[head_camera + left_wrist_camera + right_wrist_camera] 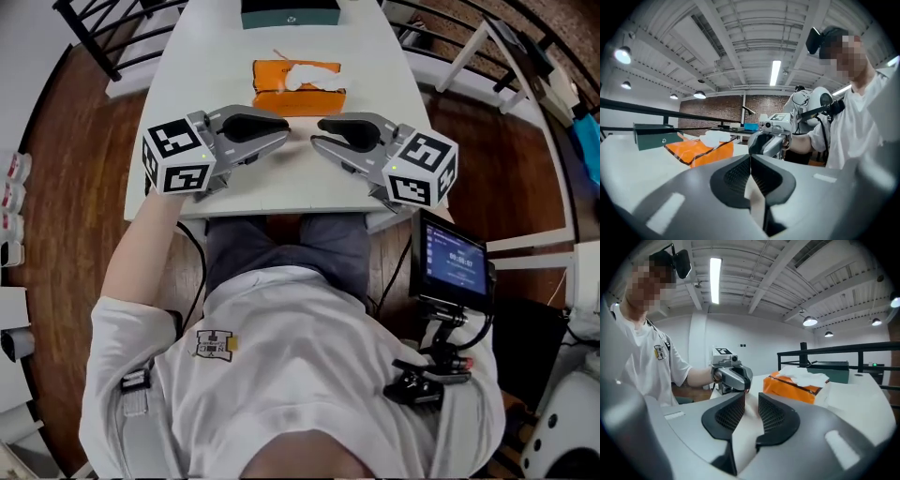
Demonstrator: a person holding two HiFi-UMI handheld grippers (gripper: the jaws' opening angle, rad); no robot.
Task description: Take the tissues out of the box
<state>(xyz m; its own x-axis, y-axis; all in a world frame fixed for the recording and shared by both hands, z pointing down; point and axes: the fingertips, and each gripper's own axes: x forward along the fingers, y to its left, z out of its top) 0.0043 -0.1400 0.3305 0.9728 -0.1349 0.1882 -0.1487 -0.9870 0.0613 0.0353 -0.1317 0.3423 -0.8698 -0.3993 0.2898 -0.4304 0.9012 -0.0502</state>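
Note:
An orange tissue box (pixel 298 97) lies on the white table (pixel 206 56), with a white tissue (pixel 302 77) sticking out of its top slot. Both grippers rest on the table in front of it, tips pointing at each other a short gap apart. My left gripper (pixel 284 134) has its jaws closed together with nothing between them. My right gripper (pixel 316 141) shows a narrow empty gap between its jaws. In the left gripper view the box (pixel 701 151) sits left of the left gripper (pixel 750 157). In the right gripper view the box (pixel 794 387) sits right of the right gripper (pixel 751 399).
A dark green box (pixel 291 13) stands at the table's far edge behind the tissue box. A small monitor (pixel 455 262) on a stand is at the person's right, below table height. Black railings (pixel 103 37) and a white frame (pixel 469 56) flank the table.

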